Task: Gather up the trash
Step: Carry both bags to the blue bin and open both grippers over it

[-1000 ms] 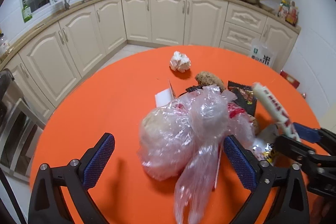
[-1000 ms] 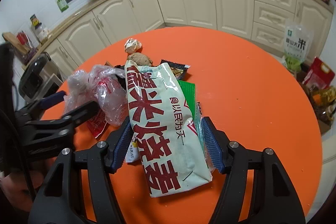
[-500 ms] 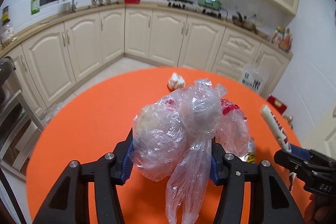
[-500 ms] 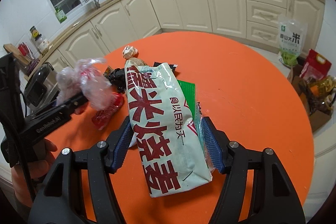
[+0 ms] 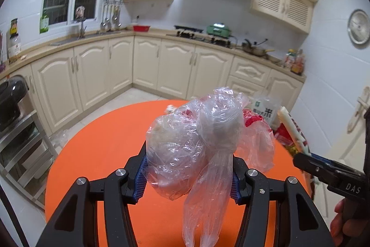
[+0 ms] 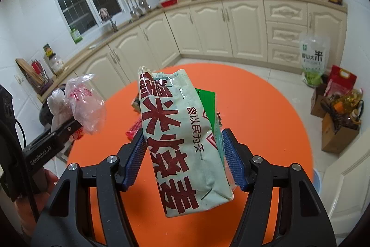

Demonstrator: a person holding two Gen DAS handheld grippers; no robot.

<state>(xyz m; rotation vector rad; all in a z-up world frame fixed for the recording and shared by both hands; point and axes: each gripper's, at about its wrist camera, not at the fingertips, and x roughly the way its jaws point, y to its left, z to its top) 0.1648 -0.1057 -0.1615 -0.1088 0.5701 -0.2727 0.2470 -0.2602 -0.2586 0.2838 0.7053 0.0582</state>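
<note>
White paper packet (image 6: pixel 182 138): red characters, small black "食以民为天". Left gripper (image 6: pixel 41 154) body: "CenRobot.AI". Right gripper (image 5: pixel 333 175) body: "DAS". Rice bag (image 6: pixel 313 57): "米".

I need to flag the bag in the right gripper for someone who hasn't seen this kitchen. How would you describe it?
Over the round orange table, look at the right gripper: its blue pads clamp a pale green paper bag, held tilted in the air. Big dark red Chinese characters set it apart from the crumpled clear plastic bags in the left gripper.
</note>
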